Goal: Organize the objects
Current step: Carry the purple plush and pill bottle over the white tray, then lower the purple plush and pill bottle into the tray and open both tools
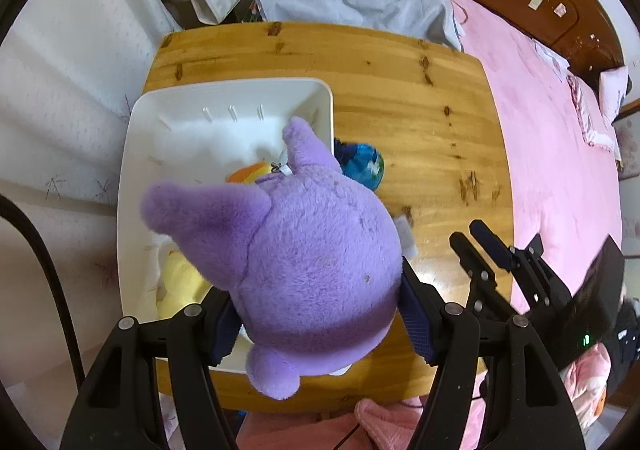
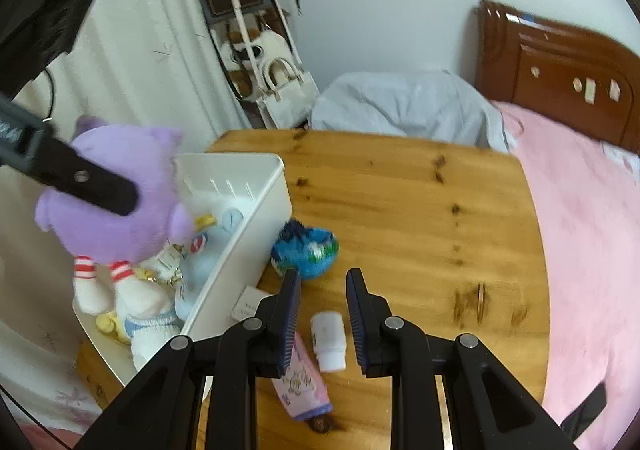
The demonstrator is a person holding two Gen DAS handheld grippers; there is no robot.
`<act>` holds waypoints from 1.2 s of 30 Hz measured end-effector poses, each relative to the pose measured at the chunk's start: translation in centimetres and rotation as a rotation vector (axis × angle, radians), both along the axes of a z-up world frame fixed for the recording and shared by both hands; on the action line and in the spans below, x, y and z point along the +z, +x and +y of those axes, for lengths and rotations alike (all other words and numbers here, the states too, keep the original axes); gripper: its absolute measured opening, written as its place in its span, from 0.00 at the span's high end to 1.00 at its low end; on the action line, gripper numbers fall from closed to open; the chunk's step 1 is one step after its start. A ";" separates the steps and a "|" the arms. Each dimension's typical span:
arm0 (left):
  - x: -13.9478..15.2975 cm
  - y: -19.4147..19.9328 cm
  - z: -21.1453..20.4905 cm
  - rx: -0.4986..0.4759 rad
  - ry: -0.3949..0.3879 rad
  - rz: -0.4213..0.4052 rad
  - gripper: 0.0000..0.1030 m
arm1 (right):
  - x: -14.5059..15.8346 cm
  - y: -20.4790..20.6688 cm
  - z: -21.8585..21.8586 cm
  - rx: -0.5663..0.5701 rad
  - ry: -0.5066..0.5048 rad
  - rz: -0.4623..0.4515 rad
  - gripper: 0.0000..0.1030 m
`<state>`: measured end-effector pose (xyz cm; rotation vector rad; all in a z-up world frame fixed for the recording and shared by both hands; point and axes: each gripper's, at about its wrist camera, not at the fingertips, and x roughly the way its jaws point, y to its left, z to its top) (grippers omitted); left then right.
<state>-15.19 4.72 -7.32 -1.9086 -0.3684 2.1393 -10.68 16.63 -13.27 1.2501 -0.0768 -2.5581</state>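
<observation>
My left gripper point(image 1: 316, 314) is shut on a purple plush toy point(image 1: 304, 250) and holds it above the near end of a white plastic bin point(image 1: 224, 94); it also shows in the right wrist view point(image 2: 116, 194). The bin point(image 2: 256, 218) holds several soft toys. My right gripper point(image 2: 324, 314) is open and empty, hovering over a small white bottle point(image 2: 329, 338) that lies on the wooden table point(image 2: 400, 210). A blue plush ball point(image 2: 306, 250) lies by the bin's right wall. A pink packet point(image 2: 304, 386) lies under the left finger.
A white card point(image 2: 246, 304) lies beside the bin. A pink bed point(image 2: 592, 230) borders the table on the right, with a grey cloth point(image 2: 404, 106) behind. Handbags point(image 2: 280, 94) hang at the back wall.
</observation>
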 end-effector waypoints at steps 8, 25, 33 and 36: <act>-0.4 2.3 -0.9 -0.022 0.001 -0.006 0.31 | -3.0 1.0 -0.6 -0.009 0.022 -0.096 0.76; -2.2 6.2 -2.0 0.037 -0.025 -0.066 0.31 | -8.8 -1.0 -1.7 -0.014 0.071 -0.206 0.49; -2.2 7.3 -4.3 0.110 -0.071 -0.094 0.31 | -10.5 -2.0 -1.7 -0.001 0.062 -0.244 0.49; -2.0 7.4 -5.1 0.122 -0.094 -0.096 0.31 | -10.7 -2.3 -1.8 0.007 0.046 -0.253 0.49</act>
